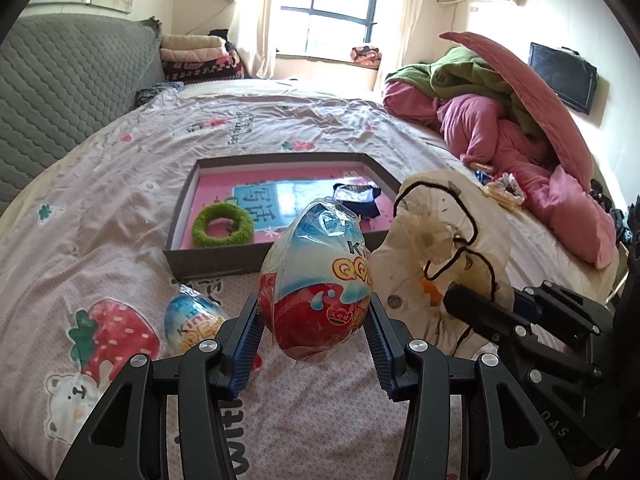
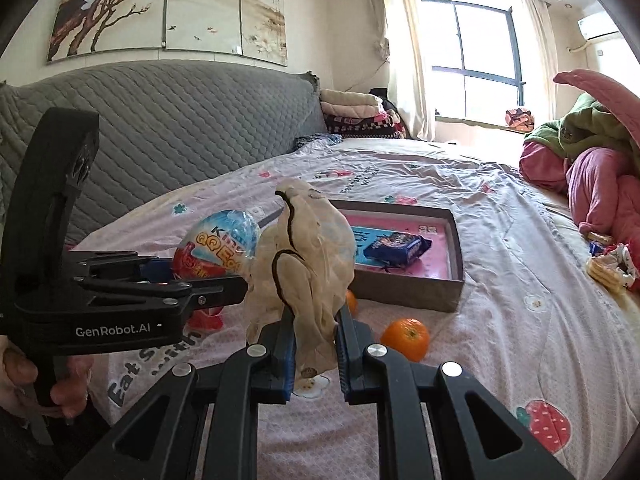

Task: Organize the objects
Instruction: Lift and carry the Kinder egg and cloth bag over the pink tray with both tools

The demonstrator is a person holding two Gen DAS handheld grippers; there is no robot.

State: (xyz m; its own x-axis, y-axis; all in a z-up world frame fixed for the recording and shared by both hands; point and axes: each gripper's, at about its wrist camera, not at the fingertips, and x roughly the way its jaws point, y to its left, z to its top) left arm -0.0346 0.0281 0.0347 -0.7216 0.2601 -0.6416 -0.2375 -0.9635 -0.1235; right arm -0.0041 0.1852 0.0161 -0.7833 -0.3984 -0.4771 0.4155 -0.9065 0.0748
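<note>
- A bedroom is showing here, and a bed (image 1: 320, 128) under a pink strawberry-print cover is serving as the work surface.
- Nearest in the left wrist view, the left tongs (image 1: 316, 320) are gripping a wrapped chocolate egg (image 1: 316, 276) at a middling width, pads pressing on its red lower half, its long axis standing roughly upright.
- Just beside it on the right, the right tongs (image 2: 316, 344) are pinching, nearly closed, a crumpled cream plastic bag (image 2: 304, 256) with a dark drawstring, which is standing up above the pads.
- Both loads are hanging clear of the cover.
- A second wrapped egg (image 1: 192, 320) is lying on the bed near the left tongs, and two tangerines (image 2: 406, 338) are sitting by the right ones.
- Further on, the shallow grey box (image 1: 280, 160) with a pink floor is lying straight ahead, holding a green fuzzy ring (image 1: 223, 226) and a dark blue biscuit packet (image 2: 400, 248).
- The left hand looks slightly nearer to the box's front wall, so the egg would probably be going forward over that wall first.
- Farthest off, piled pink and green bedding (image 1: 500, 120) is lying beneath the window (image 1: 332, 4).
</note>
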